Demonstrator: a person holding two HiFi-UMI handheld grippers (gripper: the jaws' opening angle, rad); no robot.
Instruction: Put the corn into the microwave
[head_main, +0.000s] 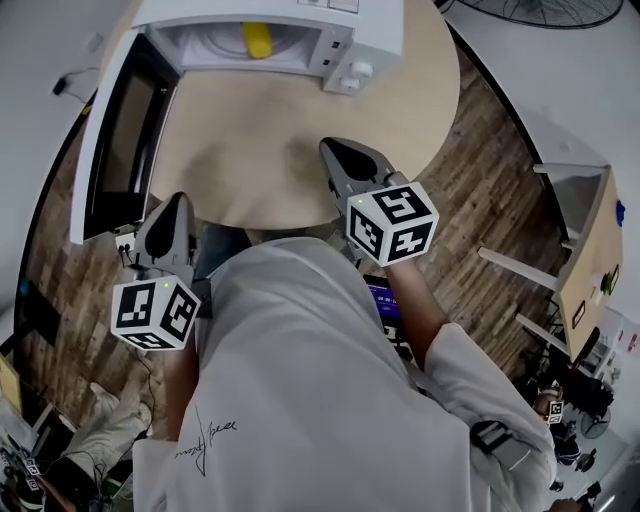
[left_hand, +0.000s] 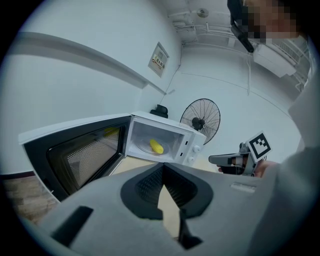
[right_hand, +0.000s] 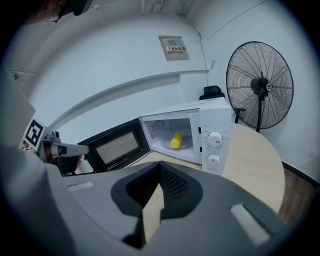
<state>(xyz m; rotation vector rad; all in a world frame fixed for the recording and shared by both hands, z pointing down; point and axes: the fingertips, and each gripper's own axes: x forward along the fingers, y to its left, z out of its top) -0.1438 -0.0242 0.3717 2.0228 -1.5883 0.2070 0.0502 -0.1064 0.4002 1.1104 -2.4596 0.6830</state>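
Observation:
The yellow corn (head_main: 258, 40) lies inside the white microwave (head_main: 345, 40), on its turntable. The microwave's door (head_main: 120, 140) stands swung wide open to the left. The microwave sits at the far side of a round wooden table (head_main: 260, 140). My left gripper (head_main: 180, 198) is at the table's near left edge, by the door's free end, shut and empty. My right gripper (head_main: 335, 148) is over the table's near right part, shut with nothing in it. Both gripper views look toward the corn (left_hand: 156, 146) (right_hand: 176, 140) from a distance.
A standing fan (right_hand: 260, 85) is behind the table at the right. A light wooden piece of furniture (head_main: 590, 260) stands on the wood floor at the far right. The person's torso fills the lower head view, close to the table's near edge.

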